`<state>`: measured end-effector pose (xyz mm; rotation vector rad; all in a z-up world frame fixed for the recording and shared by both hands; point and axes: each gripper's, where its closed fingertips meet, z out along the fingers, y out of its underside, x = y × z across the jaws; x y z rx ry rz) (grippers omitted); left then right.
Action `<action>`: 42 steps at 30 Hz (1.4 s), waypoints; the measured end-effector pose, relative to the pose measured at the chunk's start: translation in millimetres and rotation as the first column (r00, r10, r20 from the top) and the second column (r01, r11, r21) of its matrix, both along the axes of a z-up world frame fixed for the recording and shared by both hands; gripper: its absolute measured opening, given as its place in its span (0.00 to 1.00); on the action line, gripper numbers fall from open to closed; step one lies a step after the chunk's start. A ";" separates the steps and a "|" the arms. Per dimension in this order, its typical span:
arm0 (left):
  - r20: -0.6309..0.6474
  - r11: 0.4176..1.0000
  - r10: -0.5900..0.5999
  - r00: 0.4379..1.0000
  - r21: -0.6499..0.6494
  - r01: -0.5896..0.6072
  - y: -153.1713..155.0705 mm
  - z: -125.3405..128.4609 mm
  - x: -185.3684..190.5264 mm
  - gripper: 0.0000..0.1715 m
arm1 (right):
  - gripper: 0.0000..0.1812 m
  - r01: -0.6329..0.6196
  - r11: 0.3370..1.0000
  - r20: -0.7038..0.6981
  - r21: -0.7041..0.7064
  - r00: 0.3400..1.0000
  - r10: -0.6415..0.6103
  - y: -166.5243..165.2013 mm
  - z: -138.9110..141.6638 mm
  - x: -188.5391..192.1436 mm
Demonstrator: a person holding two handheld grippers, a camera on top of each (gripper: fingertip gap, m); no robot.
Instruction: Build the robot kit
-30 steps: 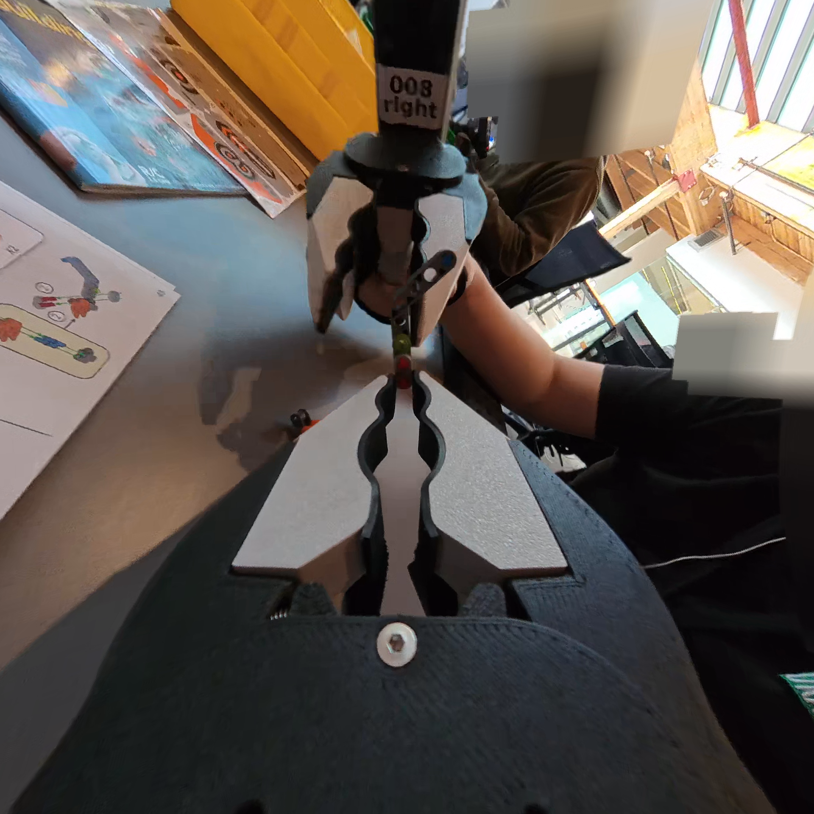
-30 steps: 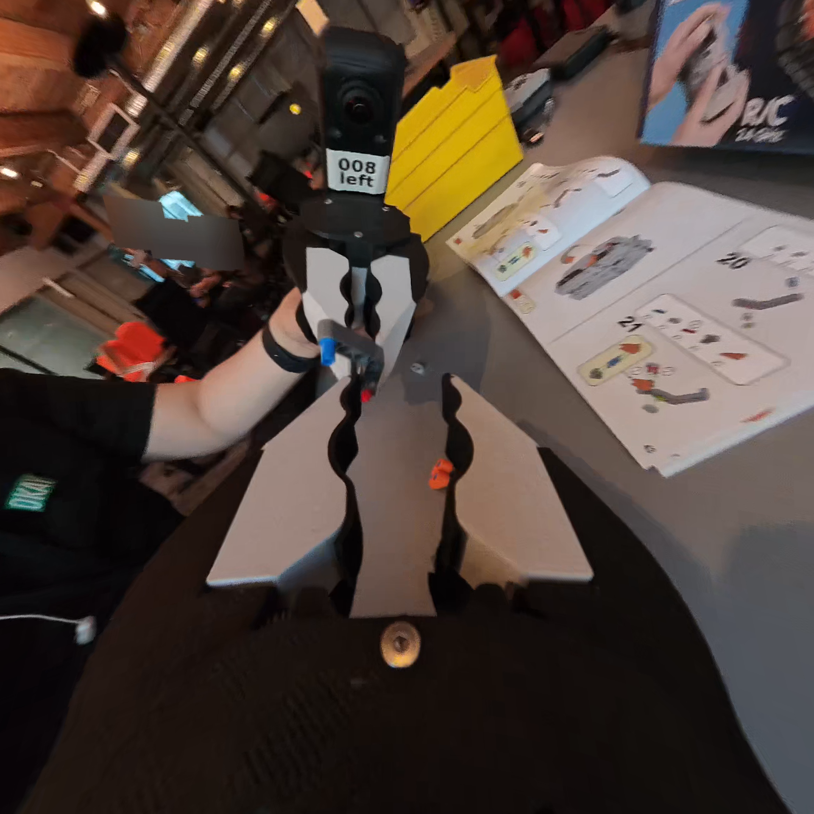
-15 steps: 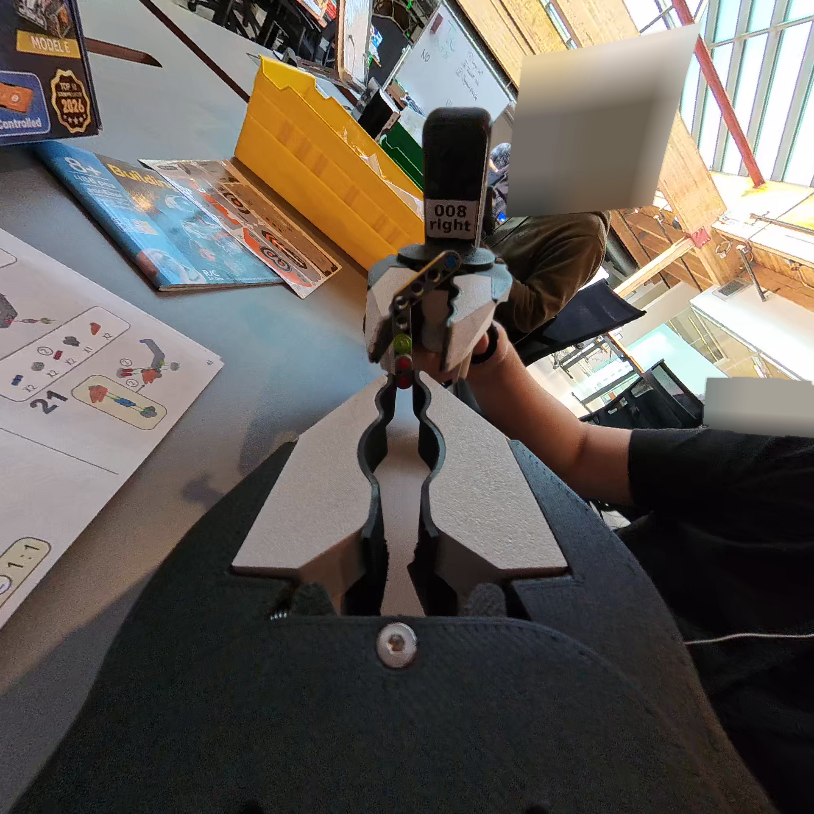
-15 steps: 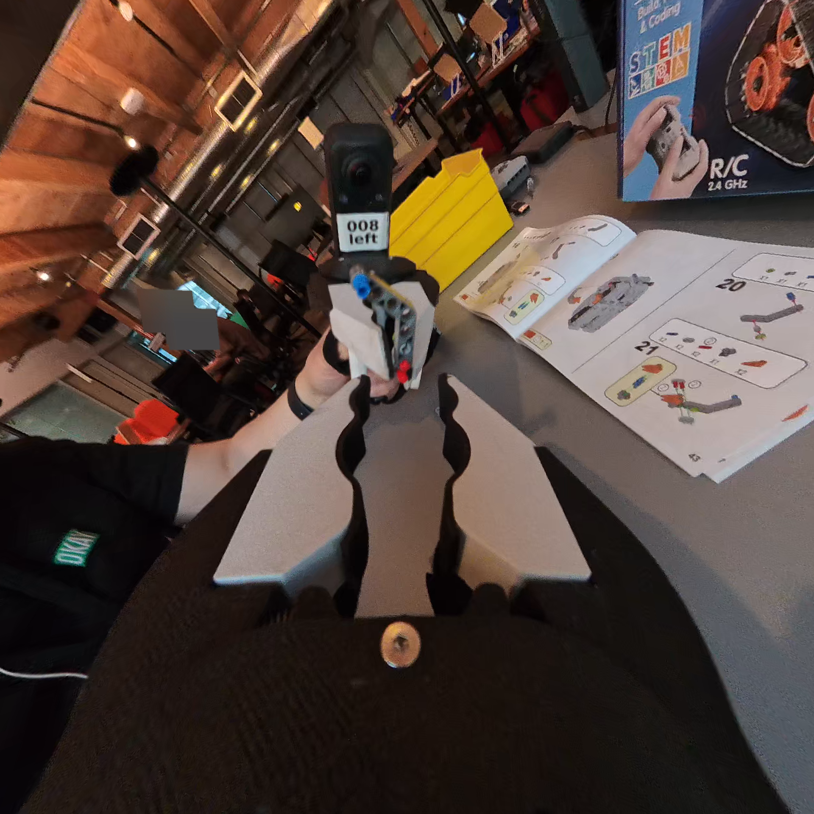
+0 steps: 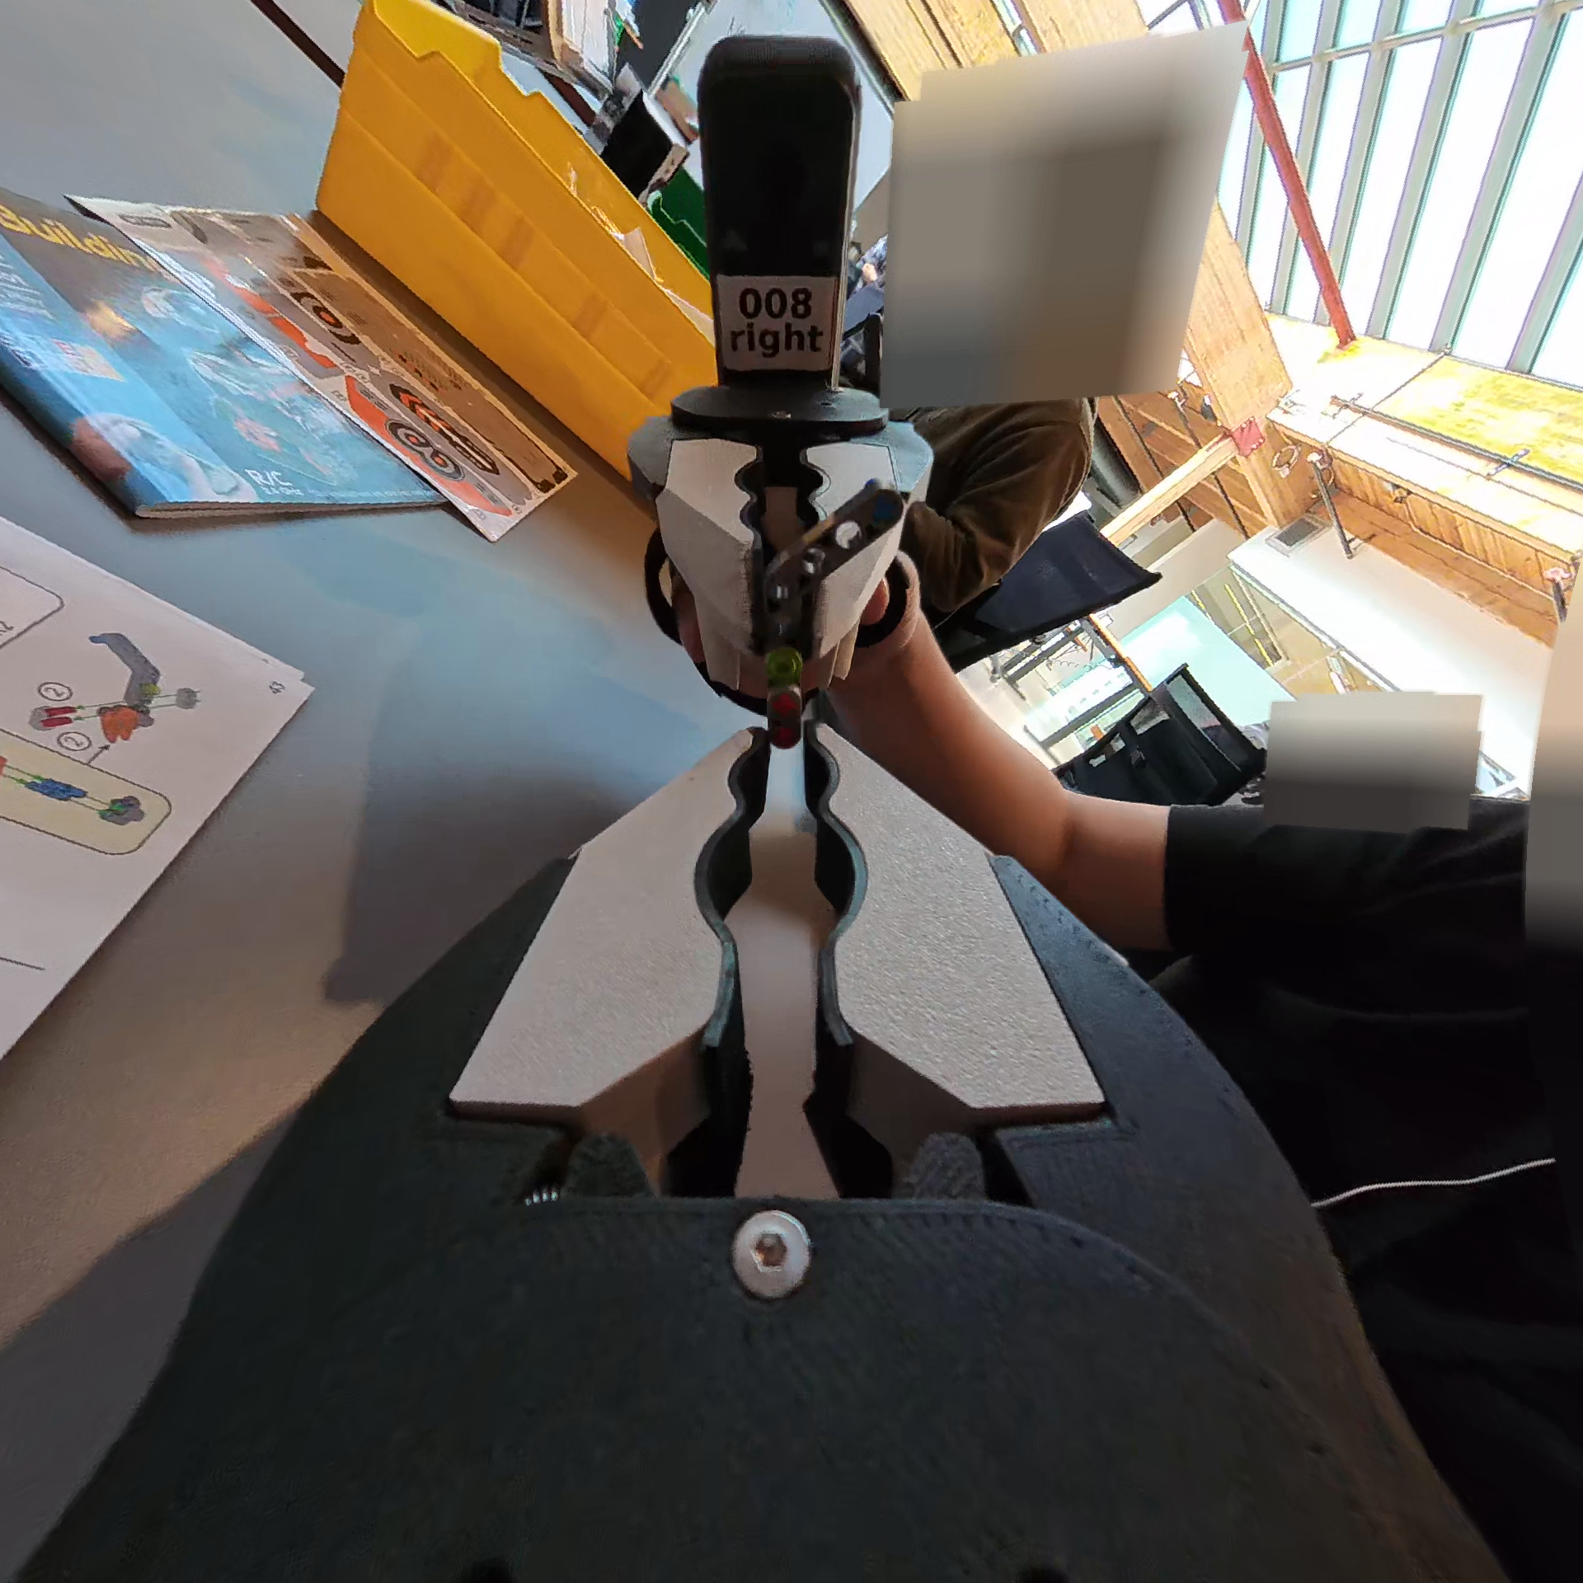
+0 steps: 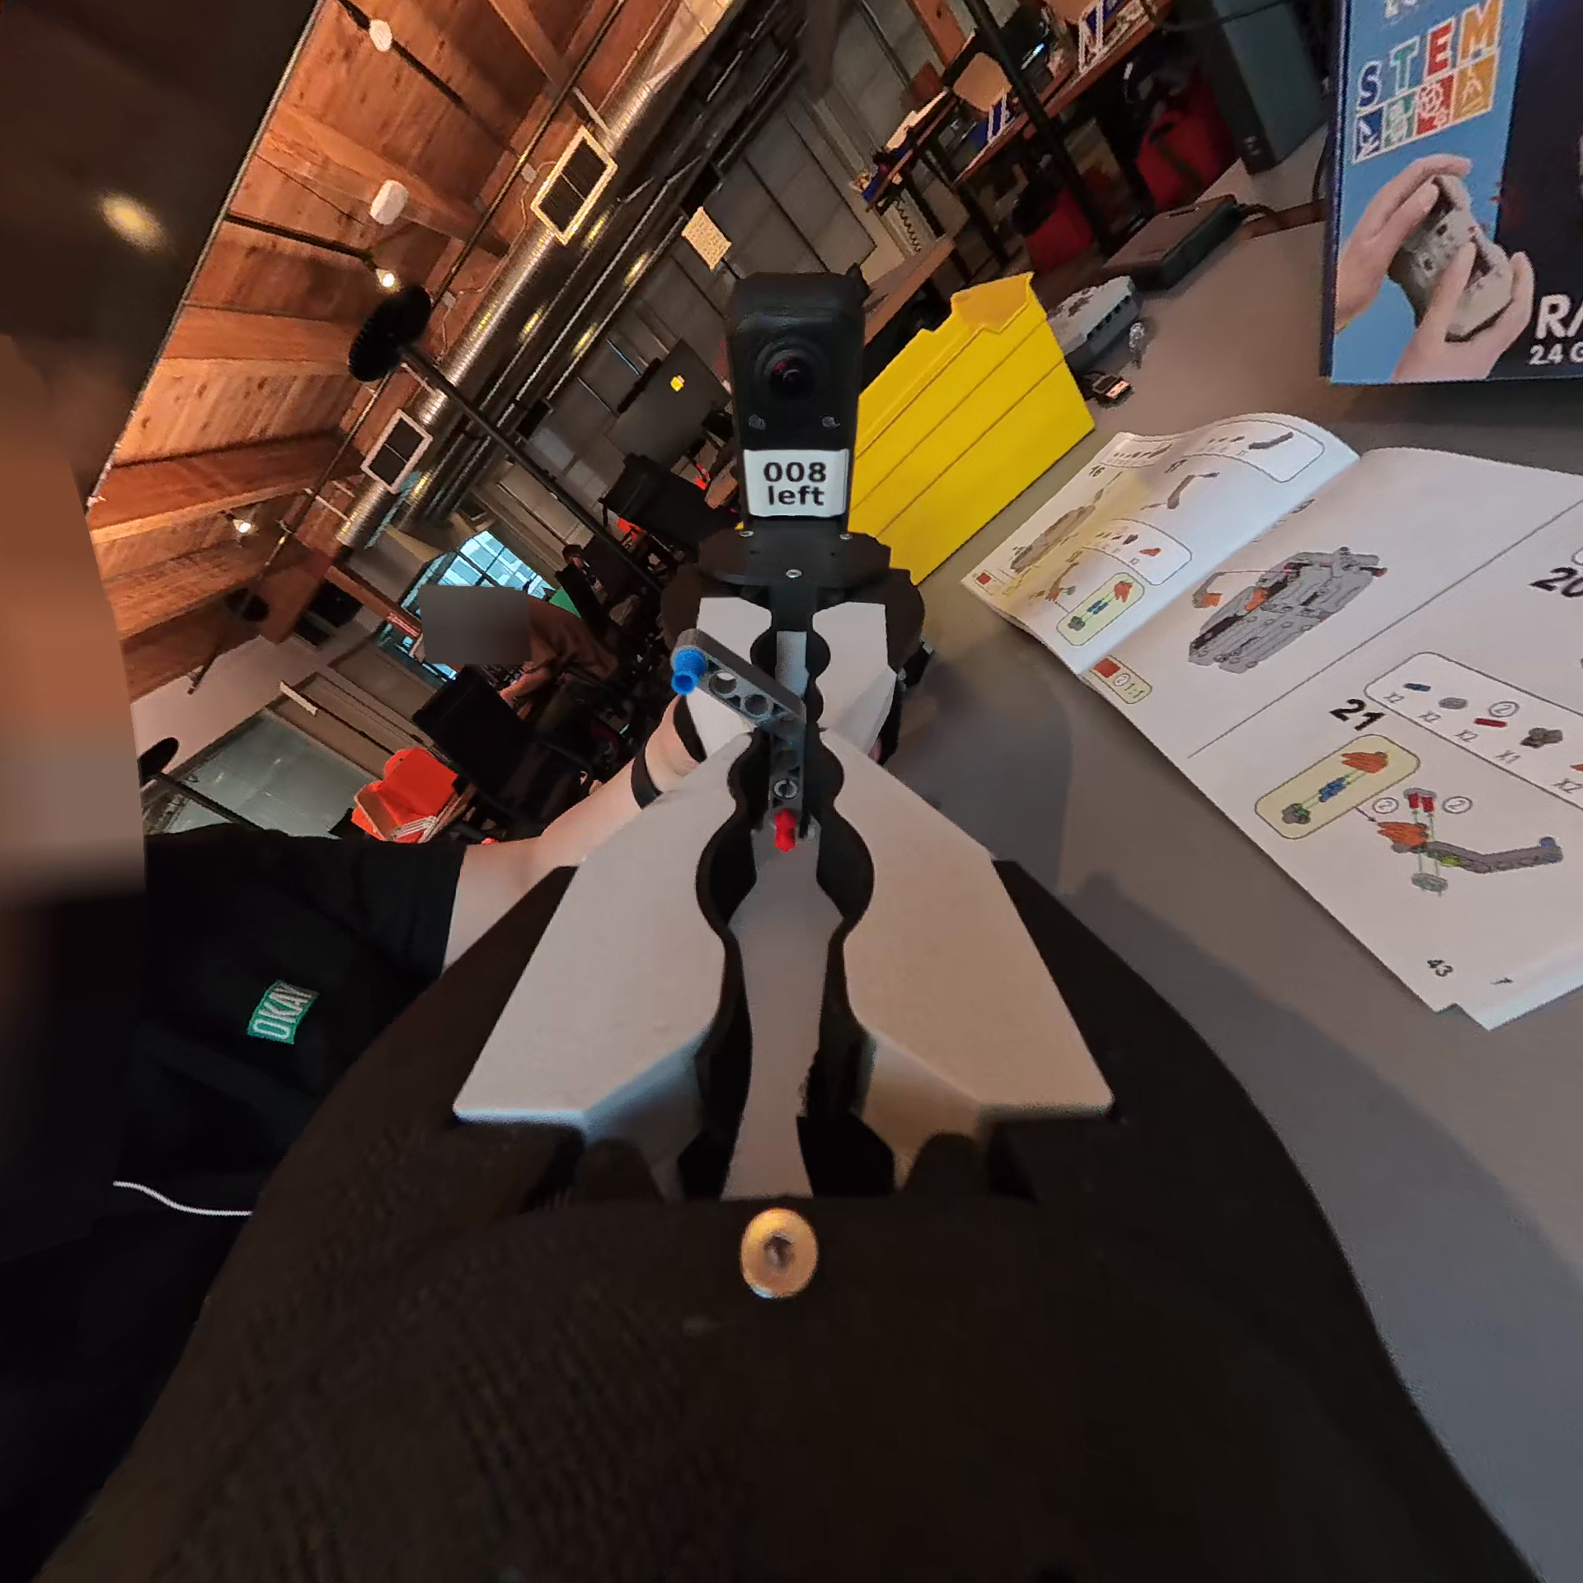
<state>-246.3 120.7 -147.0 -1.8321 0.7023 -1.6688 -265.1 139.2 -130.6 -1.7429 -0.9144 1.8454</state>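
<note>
The right gripper point(image 6: 784, 758), wide a moment ago, has narrowed onto the grey bent beam point(image 6: 737, 689), which the left gripper point(image 5: 784, 741) also pinches narrowly, in the air near the open booklet point(image 6: 1328, 685).

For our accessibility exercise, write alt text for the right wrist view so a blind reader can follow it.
Two hand-held grippers meet tip to tip above a grey table: the right gripper, nearly closed, grips a bent grey beam bearing a blue pin and a red pin, facing the left gripper. An open instruction booklet and a yellow bin lie beyond.
</note>
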 end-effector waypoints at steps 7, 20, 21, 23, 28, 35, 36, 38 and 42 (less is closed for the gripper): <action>-0.009 1.000 0.019 1.000 0.007 -0.019 4.7 -3.0 -3.4 0.05 | 0.04 0.000 1.000 0.026 -0.016 1.000 0.000 4.2 -6.9 -0.2; -0.033 0.998 0.057 0.998 -0.006 -0.057 12.5 -9.7 -1.7 0.09 | 0.04 0.025 0.999 0.012 -0.022 1.000 -0.025 7.4 -6.8 -1.3; -0.033 0.999 0.054 0.998 -0.003 -0.054 11.9 -9.8 -1.2 0.08 | 0.04 0.028 0.999 0.015 -0.017 1.000 -0.027 7.2 -7.5 -1.9; -0.027 0.999 0.035 0.999 0.006 -0.035 8.8 -8.2 0.5 0.03 | 0.04 0.026 0.999 0.017 -0.019 1.000 -0.025 6.4 -8.5 -2.7; -0.031 1.000 0.019 0.999 0.007 -0.019 6.2 -7.3 1.9 0.03 | 0.04 0.020 1.000 -0.018 -0.010 1.000 -0.020 3.9 -5.6 -2.0; 0.027 0.996 0.084 0.996 0.017 -0.085 14.2 5.4 -11.1 0.03 | 0.11 0.218 0.966 0.281 0.136 0.927 -0.249 11.8 -55.9 21.9; 0.026 0.995 0.092 0.995 0.022 -0.093 14.9 6.3 -12.8 0.03 | 0.10 0.241 0.960 0.351 0.141 0.895 -0.276 12.2 -72.9 27.3; 0.025 0.994 0.106 0.994 0.025 -0.106 16.5 7.7 -15.2 0.03 | 0.09 0.223 0.973 0.396 0.054 0.890 -0.226 1.2 -90.4 26.0; 0.023 0.994 0.110 0.994 0.023 -0.110 16.7 7.8 -17.5 0.03 | 0.05 0.189 0.981 0.466 0.055 0.864 -0.192 -4.1 -106.7 18.4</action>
